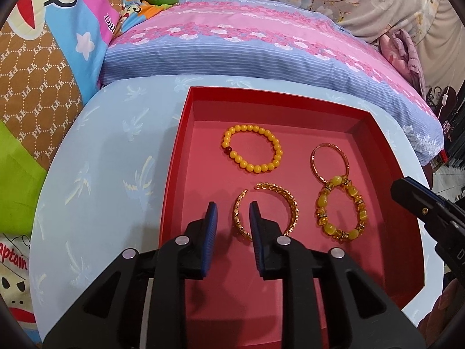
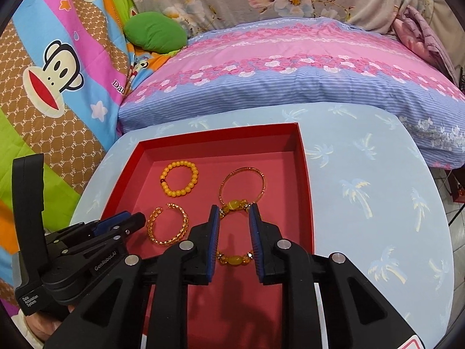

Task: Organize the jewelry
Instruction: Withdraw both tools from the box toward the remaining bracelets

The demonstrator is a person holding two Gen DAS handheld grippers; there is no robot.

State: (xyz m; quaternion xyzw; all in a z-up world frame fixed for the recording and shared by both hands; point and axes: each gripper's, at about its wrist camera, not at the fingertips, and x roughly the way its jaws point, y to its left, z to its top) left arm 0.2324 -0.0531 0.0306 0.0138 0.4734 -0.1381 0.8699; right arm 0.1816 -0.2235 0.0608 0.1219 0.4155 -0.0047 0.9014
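A red tray [image 1: 186, 133] [image 2: 305, 180] sits on a light blue table and holds several bracelets. A yellow bead bracelet [image 1: 252, 148] [image 2: 179, 181] lies at the back left. A thin gold bangle [image 1: 330, 160] [image 2: 242, 186] lies at the back right. A gold open cuff [image 1: 292, 212] [image 2: 168, 225] lies front left. A yellow stone bracelet [image 1: 341, 212] [image 2: 234, 234] lies front right. My left gripper [image 1: 231, 212] is open and empty, just above the cuff's left side. My right gripper [image 2: 232, 212] is open, its jaws either side of the stone bracelet, not closed on it.
The light blue table [image 1: 96, 174] [image 2: 377, 203] with palm prints stands against a bed. A pink and blue pillow [image 1: 261, 46] [image 2: 290, 75] lies behind it, a cartoon quilt [image 1: 43, 58] [image 2: 58, 72] to the left. The left gripper also shows in the right wrist view [image 2: 136, 218].
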